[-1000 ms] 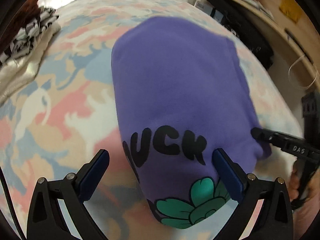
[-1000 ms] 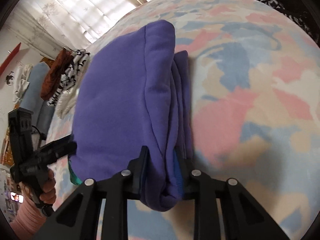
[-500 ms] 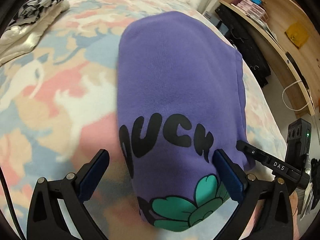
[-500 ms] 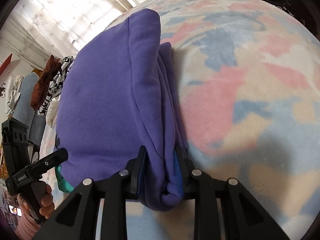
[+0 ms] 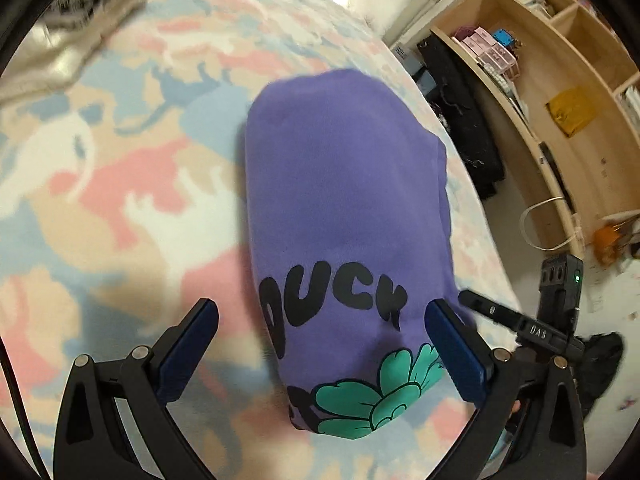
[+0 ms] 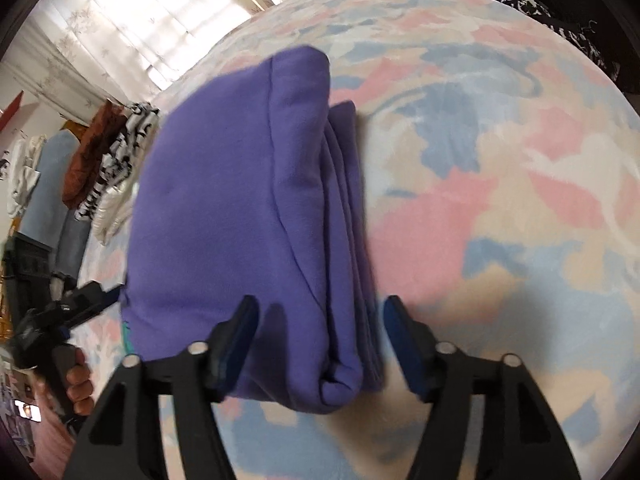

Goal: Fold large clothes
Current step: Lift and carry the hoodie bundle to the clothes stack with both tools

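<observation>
A purple sweatshirt [image 5: 340, 184] lies folded on the bed, its black "DUCK" print and green flower at the near end. My left gripper [image 5: 320, 320] hovers open over that printed end, its fingers astride the cloth without touching it. In the right wrist view the stacked folded edge of the sweatshirt [image 6: 248, 200] runs away from me. My right gripper [image 6: 320, 308] is opening. The near corner of the bundle lies between its jaws and the pads stand off it. Each gripper shows in the other's view: the right gripper [image 5: 492, 316] at the sweatshirt's right edge, the left gripper [image 6: 80, 304] held by a hand [image 6: 78, 380].
A pastel patterned bedspread [image 6: 500, 200] covers the bed. A pile of striped and brown clothes [image 6: 112, 160] lies at its far side. A wooden shelf unit [image 5: 560, 80] and a black bag [image 5: 460, 112] stand beside the bed.
My right gripper's jaws have parted and let go of the sweatshirt's folded edge. My left gripper has shifted sideways and rolled, still open over the printed end.
</observation>
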`<state>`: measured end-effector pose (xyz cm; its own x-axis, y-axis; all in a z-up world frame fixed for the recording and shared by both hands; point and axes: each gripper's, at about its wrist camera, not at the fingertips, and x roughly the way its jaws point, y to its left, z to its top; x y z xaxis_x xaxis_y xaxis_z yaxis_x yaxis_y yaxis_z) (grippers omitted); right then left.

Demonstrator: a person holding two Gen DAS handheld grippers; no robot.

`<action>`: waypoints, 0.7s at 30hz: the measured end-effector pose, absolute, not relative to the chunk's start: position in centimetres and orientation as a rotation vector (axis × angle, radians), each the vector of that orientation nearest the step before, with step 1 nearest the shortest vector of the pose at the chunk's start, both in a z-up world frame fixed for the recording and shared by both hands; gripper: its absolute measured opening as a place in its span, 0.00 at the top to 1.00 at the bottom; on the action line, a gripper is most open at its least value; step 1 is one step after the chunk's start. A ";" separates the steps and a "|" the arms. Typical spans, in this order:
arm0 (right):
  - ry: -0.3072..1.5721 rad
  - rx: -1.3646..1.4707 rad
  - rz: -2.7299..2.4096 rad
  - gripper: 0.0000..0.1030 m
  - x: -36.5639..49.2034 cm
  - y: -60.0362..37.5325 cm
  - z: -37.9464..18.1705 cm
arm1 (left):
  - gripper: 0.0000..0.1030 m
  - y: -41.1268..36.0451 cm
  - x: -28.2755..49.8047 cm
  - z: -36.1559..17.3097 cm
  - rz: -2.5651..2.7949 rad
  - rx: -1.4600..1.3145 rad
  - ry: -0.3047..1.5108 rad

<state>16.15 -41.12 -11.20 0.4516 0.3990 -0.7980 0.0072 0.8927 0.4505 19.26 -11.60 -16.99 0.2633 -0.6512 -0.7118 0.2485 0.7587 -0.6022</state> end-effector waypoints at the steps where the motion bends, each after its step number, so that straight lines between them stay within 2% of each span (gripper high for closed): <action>1: 1.072 0.436 0.260 0.29 16.3 -41.4 -10.9 | 0.01 -11.7 19.5 -17.5 -0.653 -0.429 1.177; 5: 1.081 0.504 0.303 0.17 17.6 -42.2 -10.8 | 0.01 -12.3 20.3 -20.4 -0.730 -0.499 1.276; 9: 1.134 0.556 0.366 0.17 19.8 -42.2 -12.5 | 0.00 -12.5 21.0 -23.0 -0.794 -0.598 1.323; 16: 1.212 0.635 0.494 0.17 22.7 -41.2 -16.8 | 0.00 -13.9 21.5 -24.2 -0.872 -0.608 1.279; 21: 1.181 0.691 0.559 0.09 23.9 -40.7 -17.7 | 0.00 -15.4 22.2 -24.2 -0.902 -0.633 1.241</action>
<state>23.94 -40.75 -17.74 0.2911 0.7153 -0.6353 -0.0376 0.6721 0.7395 22.22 -15.44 -24.16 0.0692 -0.8517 -0.5194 0.2310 0.5202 -0.8222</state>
